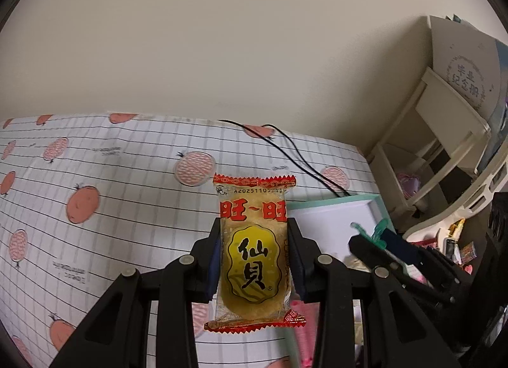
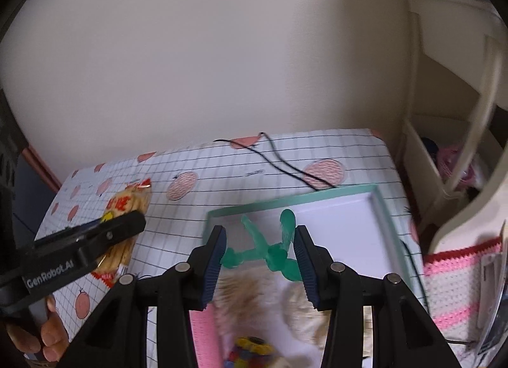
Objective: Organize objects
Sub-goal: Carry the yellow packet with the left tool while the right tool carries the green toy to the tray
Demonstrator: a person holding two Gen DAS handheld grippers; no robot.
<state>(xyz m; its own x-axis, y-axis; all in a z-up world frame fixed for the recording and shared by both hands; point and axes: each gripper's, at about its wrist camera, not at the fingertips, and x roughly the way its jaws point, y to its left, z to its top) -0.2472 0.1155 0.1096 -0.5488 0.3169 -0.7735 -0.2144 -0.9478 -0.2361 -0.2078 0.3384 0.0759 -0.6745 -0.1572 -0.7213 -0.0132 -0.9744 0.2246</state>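
Left wrist: left gripper [image 1: 254, 257] clamped on cracker pack [image 1: 254, 253], pads across its middle so it rides upright, clear of the cloth [image 1: 95, 161]. Box [image 1: 336, 218] just right of the fingers, likely the drop spot.

Right wrist: right gripper [image 2: 260, 257] pinching green figure [image 2: 270, 247] by its limbs, held over box [image 2: 349, 209] rim ahead. Pack [image 2: 127, 225] far left.

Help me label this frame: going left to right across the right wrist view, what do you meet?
Left gripper holding the rice cracker packet → green plastic figure in the right gripper → teal-rimmed white tray → pink crocheted piece.
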